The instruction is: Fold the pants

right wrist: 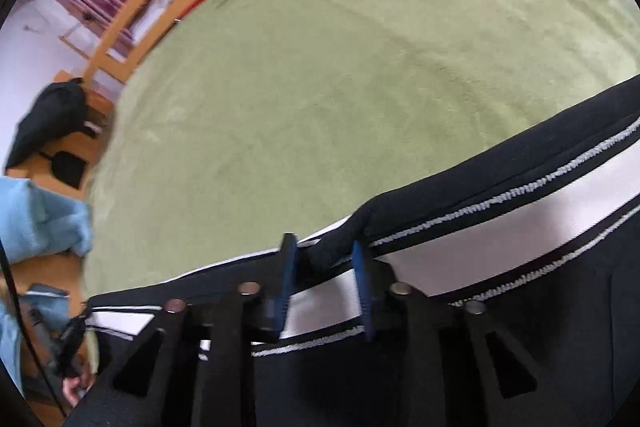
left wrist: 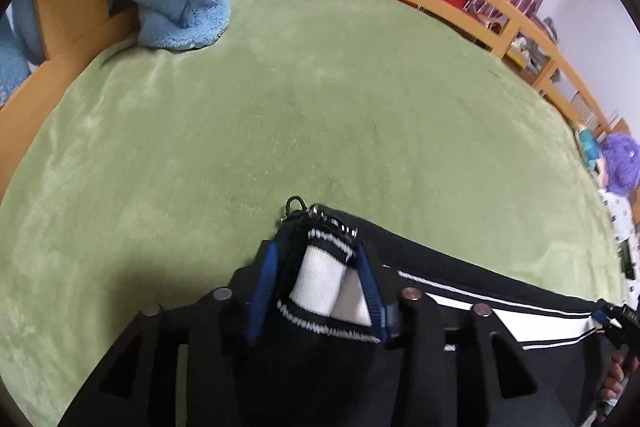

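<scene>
Left wrist view: the black pants with white side stripe (left wrist: 460,291) are gripped at a zippered end by the left gripper (left wrist: 320,267), closed on fabric. The right gripper (right wrist: 324,259) is clamped on the folded edge. The long axis is stretched between them above the green plush blanket (left wrist: 280,107). No writing is legible.

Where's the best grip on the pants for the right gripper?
On the folded top edge of the pants, where the right gripper already pinches a black ridge above the white stripe. Come in from the near side: the edge runs taut and raised toward the left gripper.
</scene>
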Motion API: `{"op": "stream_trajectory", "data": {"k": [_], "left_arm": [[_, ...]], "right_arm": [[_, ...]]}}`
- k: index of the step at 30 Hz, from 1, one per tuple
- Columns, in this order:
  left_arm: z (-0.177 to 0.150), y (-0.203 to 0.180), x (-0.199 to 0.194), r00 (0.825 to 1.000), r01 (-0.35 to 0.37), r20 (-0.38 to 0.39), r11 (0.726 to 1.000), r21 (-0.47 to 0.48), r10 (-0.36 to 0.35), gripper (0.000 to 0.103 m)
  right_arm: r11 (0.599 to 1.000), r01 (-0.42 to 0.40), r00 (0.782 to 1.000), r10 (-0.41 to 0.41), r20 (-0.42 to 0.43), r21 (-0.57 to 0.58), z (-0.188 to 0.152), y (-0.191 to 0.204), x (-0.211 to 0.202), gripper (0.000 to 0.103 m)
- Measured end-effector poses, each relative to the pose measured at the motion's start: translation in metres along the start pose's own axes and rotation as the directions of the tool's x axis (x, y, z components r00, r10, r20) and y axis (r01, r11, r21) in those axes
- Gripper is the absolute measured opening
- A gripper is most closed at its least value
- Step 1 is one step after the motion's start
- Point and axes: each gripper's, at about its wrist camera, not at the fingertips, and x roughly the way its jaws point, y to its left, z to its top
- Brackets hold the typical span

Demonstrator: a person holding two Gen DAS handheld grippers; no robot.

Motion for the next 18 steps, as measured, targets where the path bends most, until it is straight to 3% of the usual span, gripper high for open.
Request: {"op": "stream_trajectory", "data": {"k": [3, 8, 11, 14, 15, 18], "left_arm": [[-0.008, 0.0, -0.023, 0.999, 0.044, 0.025, 0.999, -0.007, -0.044, 0.051], [-0.041, -0.007, -0.06, 0.989, 0.136, 0.054, 0.99, 0.042, -0.138, 0.056], [-0.065, -0.01, -0.059, 0.985, 0.175, -0.011, 0.982, 0.069, -0.175, 0.057], [-0.088, -0.008, -0.048, 0.989, 0.134, -0.077, 0.989, 0.064, -0.129, 0.057], [-0.096, -0.007, -0.041, 0.991, 0.088, -0.106, 0.993, 0.074, -0.08, 0.057], [-0.109, -0.013, -0.037, 0.991, -0.003, -0.135, 0.993, 0.122, 0.019, 0.057]], "right_arm": [[0.999, -0.007, 0.999, 0.009, 0.039, -0.053, -0.011, 0.004, -0.028, 0.059], [0.985, 0.018, 0.997, -0.005, 0.076, -0.173, -0.049, 0.007, -0.07, 0.06], [0.977, 0.014, 0.998, -0.001, 0.062, -0.214, -0.076, -0.003, -0.082, 0.06], [0.978, -0.084, 0.996, 0.086, 0.0, -0.191, -0.098, -0.025, -0.077, 0.06], [0.981, -0.107, 0.994, 0.104, -0.026, -0.162, -0.103, -0.033, -0.071, 0.06], [0.992, -0.088, 0.995, 0.082, -0.063, -0.095, -0.11, -0.052, -0.053, 0.057]]}}
